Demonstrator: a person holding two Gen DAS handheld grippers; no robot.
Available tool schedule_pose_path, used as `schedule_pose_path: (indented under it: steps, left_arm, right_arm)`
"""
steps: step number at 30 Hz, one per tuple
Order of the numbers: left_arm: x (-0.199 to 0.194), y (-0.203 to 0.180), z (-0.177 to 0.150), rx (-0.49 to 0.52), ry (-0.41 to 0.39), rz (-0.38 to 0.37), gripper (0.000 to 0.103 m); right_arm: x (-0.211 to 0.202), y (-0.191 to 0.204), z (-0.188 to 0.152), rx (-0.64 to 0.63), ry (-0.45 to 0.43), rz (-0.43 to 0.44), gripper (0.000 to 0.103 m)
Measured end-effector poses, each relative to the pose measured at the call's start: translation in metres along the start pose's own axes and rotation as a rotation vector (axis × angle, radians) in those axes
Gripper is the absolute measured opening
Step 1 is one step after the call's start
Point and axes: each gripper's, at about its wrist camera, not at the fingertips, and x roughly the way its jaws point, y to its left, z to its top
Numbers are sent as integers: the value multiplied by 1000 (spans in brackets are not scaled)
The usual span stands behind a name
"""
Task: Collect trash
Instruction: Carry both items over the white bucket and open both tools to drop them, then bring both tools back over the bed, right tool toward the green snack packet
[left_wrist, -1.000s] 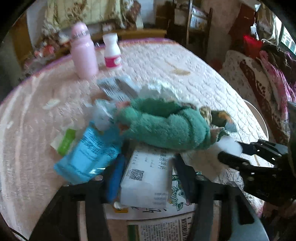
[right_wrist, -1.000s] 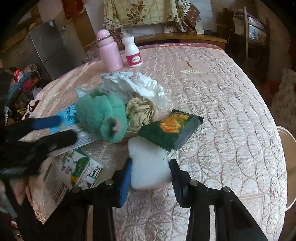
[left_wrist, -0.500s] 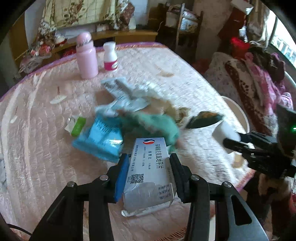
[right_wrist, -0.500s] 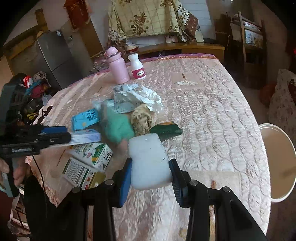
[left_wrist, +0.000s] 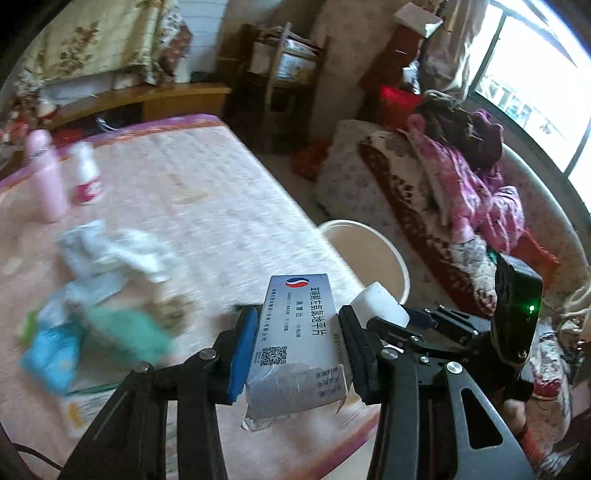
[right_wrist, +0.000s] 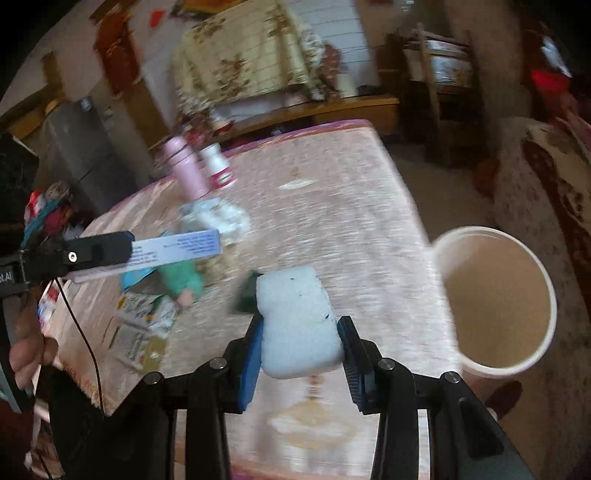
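My left gripper (left_wrist: 297, 332) is shut on a white and grey medicine box (left_wrist: 297, 339) with a torn lower end, held above the table's near edge. My right gripper (right_wrist: 300, 332) is shut on a white foam block (right_wrist: 297, 325), held above the table. The foam block also shows in the left wrist view (left_wrist: 378, 302), just right of the box. The left gripper with the box shows in the right wrist view (right_wrist: 173, 249) at the left. A cream trash bucket (right_wrist: 496, 302) stands on the floor right of the table; it also shows in the left wrist view (left_wrist: 369, 251).
On the pink quilted table (right_wrist: 332, 206) lie a green plush toy (right_wrist: 183, 282), crumpled white paper (right_wrist: 221, 218), a blue packet (left_wrist: 51, 354), printed cartons (right_wrist: 144, 325), a dark green wrapper (right_wrist: 247, 291). A pink bottle (right_wrist: 184, 170) and a white bottle (right_wrist: 219, 166) stand at the back. A sofa with clothes (left_wrist: 461, 192) is right.
Both grippers have lifted off the table with their loads and swung right, so the bucket is now nearer and larger in both views. The trash pile has dropped to the left.
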Motion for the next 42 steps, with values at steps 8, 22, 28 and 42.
schedule_pose_path:
  steps: [8, 22, 28, 42]
  left_arm:
    - [77, -56, 40, 15, 40, -62, 47]
    - [148, -66, 62, -86, 51, -47, 65]
    - [124, -52, 54, -61, 22, 29, 65]
    - [68, -19, 22, -34, -53, 214, 65]
  right_arm:
    - [-3, -99, 6, 148, -2, -232, 42]
    - [28, -190, 19, 301, -18, -354, 80]
    - [37, -185, 10, 306, 11, -343, 80]
    - [27, -123, 2, 213, 3, -329, 80]
